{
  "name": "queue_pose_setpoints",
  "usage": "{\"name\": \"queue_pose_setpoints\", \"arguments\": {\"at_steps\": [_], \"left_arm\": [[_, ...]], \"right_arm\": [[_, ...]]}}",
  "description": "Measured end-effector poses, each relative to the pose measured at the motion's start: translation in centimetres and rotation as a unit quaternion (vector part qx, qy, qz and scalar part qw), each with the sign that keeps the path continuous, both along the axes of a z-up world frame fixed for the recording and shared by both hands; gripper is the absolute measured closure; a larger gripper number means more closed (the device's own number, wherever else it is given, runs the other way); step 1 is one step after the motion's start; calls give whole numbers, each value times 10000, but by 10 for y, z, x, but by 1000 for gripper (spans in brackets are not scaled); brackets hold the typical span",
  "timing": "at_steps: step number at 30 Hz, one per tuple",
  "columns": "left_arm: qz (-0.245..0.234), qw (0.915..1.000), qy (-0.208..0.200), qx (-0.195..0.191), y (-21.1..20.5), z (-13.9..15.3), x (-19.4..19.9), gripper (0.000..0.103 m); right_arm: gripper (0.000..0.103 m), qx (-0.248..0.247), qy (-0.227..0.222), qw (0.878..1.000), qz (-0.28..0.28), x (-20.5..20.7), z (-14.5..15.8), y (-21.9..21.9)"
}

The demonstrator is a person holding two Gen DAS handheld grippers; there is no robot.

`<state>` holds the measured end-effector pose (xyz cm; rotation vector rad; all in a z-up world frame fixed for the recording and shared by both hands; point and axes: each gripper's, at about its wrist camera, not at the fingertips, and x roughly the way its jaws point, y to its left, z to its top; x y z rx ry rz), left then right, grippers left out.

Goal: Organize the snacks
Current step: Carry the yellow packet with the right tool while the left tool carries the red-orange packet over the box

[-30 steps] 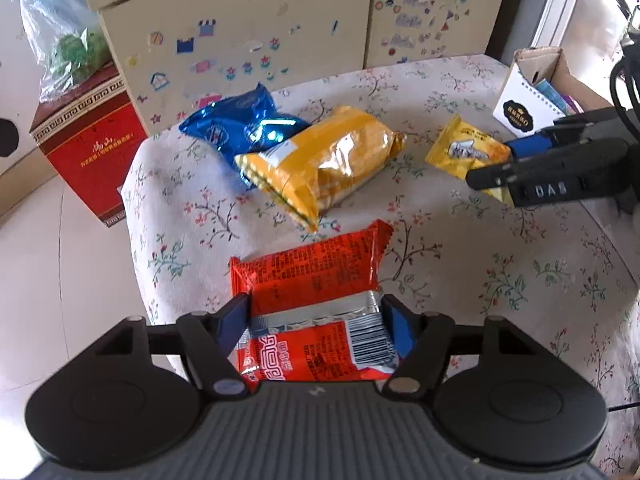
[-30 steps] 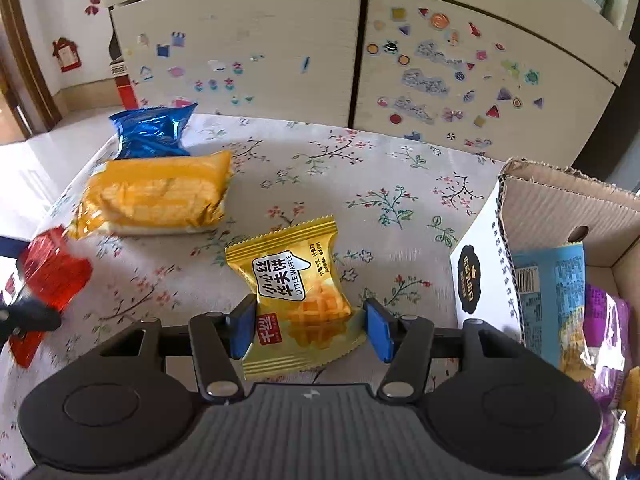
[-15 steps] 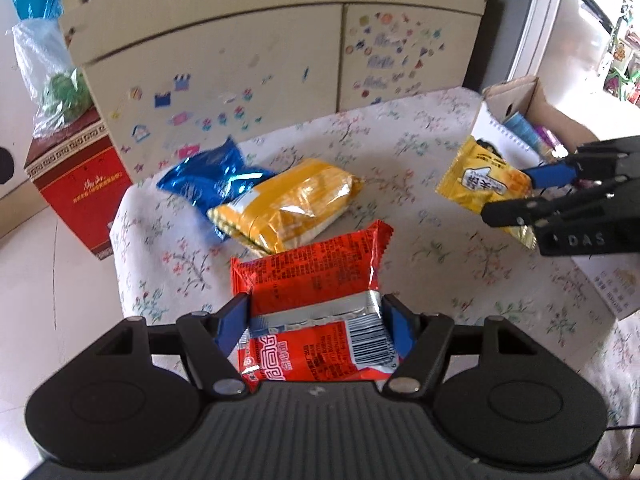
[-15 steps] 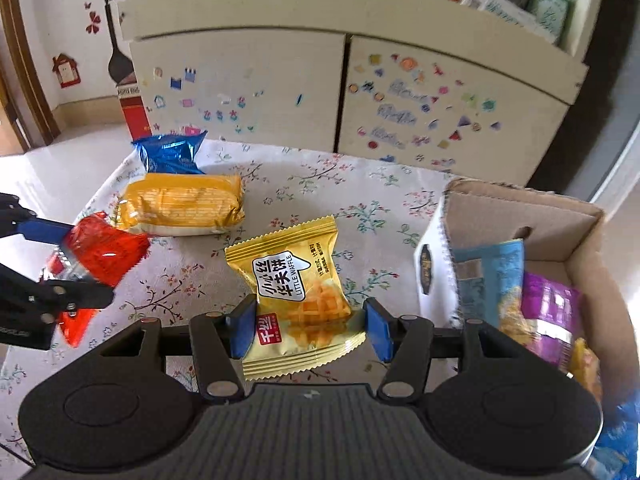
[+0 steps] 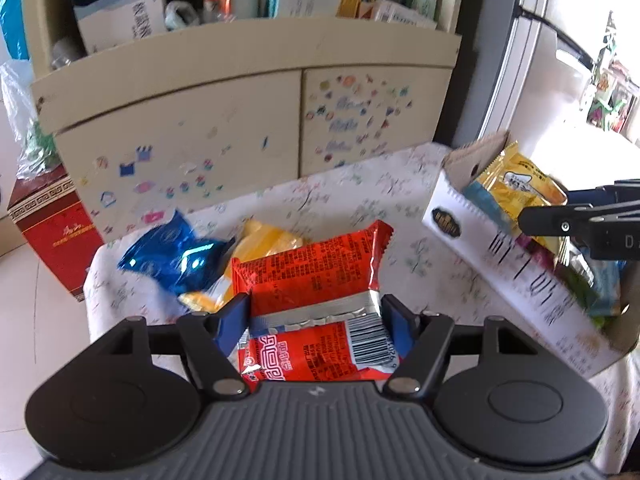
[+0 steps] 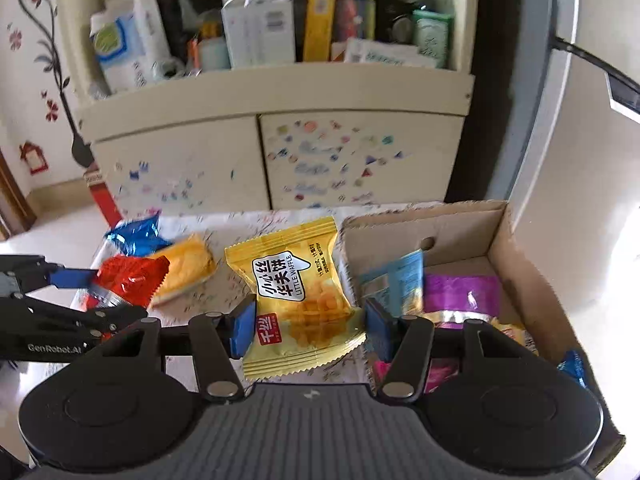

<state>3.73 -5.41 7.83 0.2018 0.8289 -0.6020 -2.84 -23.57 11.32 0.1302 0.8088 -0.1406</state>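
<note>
A red snack packet (image 5: 316,280) is pinched between the blue pads of the left gripper (image 5: 316,322), held above the near part of the table (image 5: 400,216), which is covered by a floral cloth. A silver seam and a barcode are seen on the upturned face of the packet. Beyond it, a blue foil packet (image 5: 172,256) and a long orange-yellow packet (image 5: 256,248) are left lying on the table, the blue one to the far left and the two touching or nearly so; the contact cannot be settled because the view is blurred.

A yellow waffle packet (image 6: 296,292) is clamped at its lower sides by the right gripper (image 6: 310,326) and is held upright, with its printed face turned to the camera. In the right wrist view it is placed just left of the cardboard box (image 6: 500,232); in the left wrist view it is seen over the box's far end. The box is set on the right side of the table with its top open, and a light blue packet (image 6: 400,280) and a purple packet (image 6: 460,296) are contained in it, along with other wrappers that are too blurred to be named.

A cream cabinet (image 6: 256,168) with stickers on its doors is seen behind the table, and a red carton (image 5: 52,232) is stood on the floor at the far left.
</note>
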Motion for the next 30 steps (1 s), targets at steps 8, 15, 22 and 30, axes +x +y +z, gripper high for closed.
{"name": "queue_pose_setpoints", "arguments": {"at_steps": [8, 15, 22, 30], "left_arm": [[-197, 9991, -163, -350, -30, 13, -5, 33], [-335, 9978, -182, -537, -52, 12, -9, 33], [-576, 9937, -290, -915, -79, 21, -20, 33], [-1169, 9861, -208, -1159, -122, 20, -45, 33]], "right_arm": [[40, 61, -358, 9987, -361, -13, 22, -28], [40, 87, -651, 9939, -888, -31, 38, -64], [40, 282, -651, 9851, -1567, -45, 39, -92], [40, 400, -640, 9776, -1965, -57, 37, -107]]}}
